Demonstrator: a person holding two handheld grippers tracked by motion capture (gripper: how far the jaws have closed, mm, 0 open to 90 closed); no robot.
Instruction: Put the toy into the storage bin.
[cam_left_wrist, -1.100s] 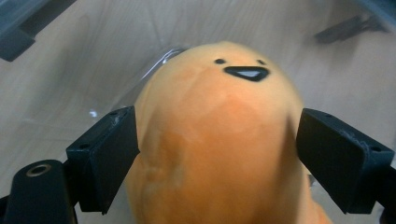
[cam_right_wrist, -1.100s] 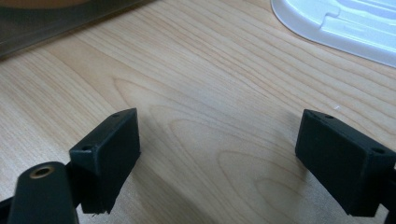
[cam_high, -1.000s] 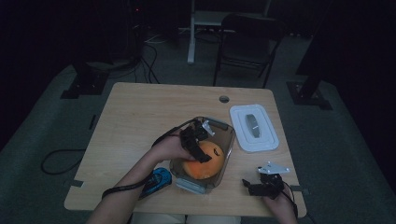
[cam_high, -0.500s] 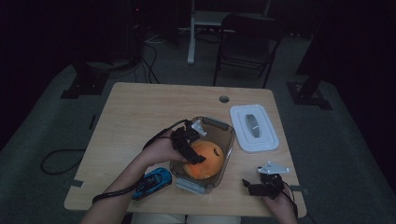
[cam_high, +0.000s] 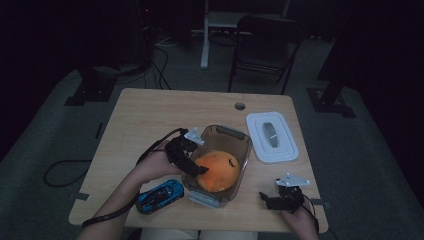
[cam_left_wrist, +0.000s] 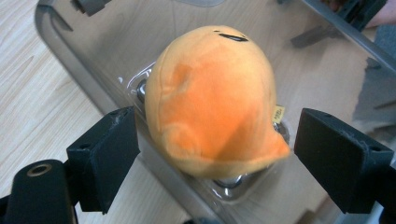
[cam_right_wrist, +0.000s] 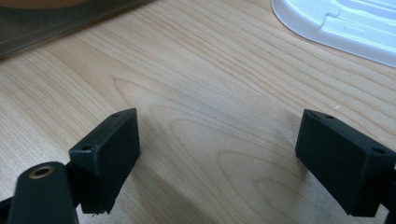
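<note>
In the clear plastic container (cam_high: 235, 136) near the middle of the table (cam_high: 150, 115) sits the orange plush toy (cam_high: 217, 171), and my left gripper (cam_high: 192, 167) hangs at its left wall with jaws spread wide — nothing pinched, the plush (cam_left_wrist: 212, 100) merely framed between them. My right gripper (cam_high: 278, 200) rests near the front right edge, jaws wide over bare wood. The white lid (cam_high: 271, 136) lies to the right, apart from the container; the blue toy car (cam_high: 161, 195) lies just beside its near left corner. My worry: a jaw could clip the wall and drag the container — or my forearm could nudge the car off the near edge.
</note>
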